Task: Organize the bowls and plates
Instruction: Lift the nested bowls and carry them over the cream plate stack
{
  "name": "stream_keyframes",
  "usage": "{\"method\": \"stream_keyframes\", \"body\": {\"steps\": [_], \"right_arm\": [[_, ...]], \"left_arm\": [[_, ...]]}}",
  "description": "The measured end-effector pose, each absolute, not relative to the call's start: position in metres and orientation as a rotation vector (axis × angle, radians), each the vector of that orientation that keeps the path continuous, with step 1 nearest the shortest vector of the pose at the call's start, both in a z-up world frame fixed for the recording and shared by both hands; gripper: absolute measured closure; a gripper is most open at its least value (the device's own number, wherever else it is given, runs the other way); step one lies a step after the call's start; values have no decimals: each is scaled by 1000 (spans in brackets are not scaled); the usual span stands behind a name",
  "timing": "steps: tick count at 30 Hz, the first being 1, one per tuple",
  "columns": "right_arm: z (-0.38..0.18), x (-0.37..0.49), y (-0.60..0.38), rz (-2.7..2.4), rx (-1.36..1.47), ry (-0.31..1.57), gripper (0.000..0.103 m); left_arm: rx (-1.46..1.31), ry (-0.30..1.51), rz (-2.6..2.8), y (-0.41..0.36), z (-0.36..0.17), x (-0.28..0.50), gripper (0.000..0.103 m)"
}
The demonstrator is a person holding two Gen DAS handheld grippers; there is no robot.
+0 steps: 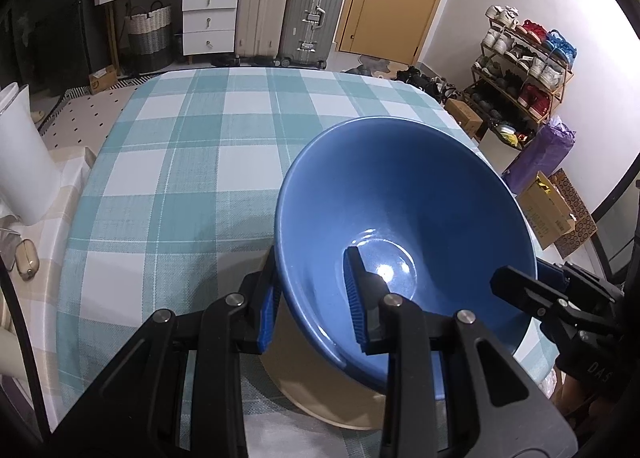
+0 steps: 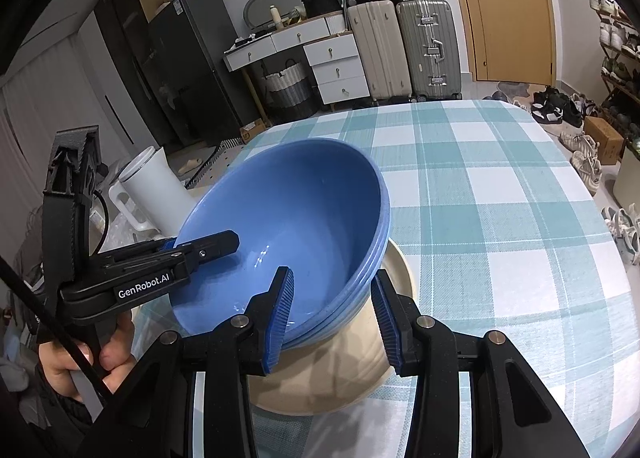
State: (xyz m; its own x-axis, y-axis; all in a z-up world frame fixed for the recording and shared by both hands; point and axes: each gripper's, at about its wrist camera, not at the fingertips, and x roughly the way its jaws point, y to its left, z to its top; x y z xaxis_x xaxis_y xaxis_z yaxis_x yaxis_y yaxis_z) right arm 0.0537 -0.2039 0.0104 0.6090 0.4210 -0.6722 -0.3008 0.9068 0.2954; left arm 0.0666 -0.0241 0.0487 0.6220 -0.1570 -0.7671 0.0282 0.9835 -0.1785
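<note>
A stack of blue bowls (image 1: pixel 404 210) sits on a beige plate (image 1: pixel 320 390) on the checked tablecloth. My left gripper (image 1: pixel 312 306) straddles the near rim, one finger inside the top bowl and one outside, with a gap to the wall. My right gripper (image 2: pixel 332 318) straddles the stack's (image 2: pixel 288 218) other rim the same way, jaws apart, above the beige plate (image 2: pixel 348 382). The left gripper (image 2: pixel 200 248) shows in the right wrist view, reaching over the rim. The right gripper's fingers (image 1: pixel 520 286) show at the bowl's right edge in the left wrist view.
The teal and white checked table (image 1: pixel 208 146) stretches beyond the bowls. A white jug (image 2: pixel 156 186) stands off the table's left side. Suitcases (image 1: pixel 288 6), drawers, a door and a shoe rack (image 1: pixel 524 70) line the room behind.
</note>
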Motion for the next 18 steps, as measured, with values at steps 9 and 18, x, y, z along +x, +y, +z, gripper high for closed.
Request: {"method": "stream_keyframes", "body": {"steps": [9,18], "right_arm": [[7,60,-201,414,159,812,62],[4,67,-203,402,160,807,62]], "left_arm": [[-134,883,-92,-23,45,72,76],[-135,871,-96,-26,48,81,76]]}}
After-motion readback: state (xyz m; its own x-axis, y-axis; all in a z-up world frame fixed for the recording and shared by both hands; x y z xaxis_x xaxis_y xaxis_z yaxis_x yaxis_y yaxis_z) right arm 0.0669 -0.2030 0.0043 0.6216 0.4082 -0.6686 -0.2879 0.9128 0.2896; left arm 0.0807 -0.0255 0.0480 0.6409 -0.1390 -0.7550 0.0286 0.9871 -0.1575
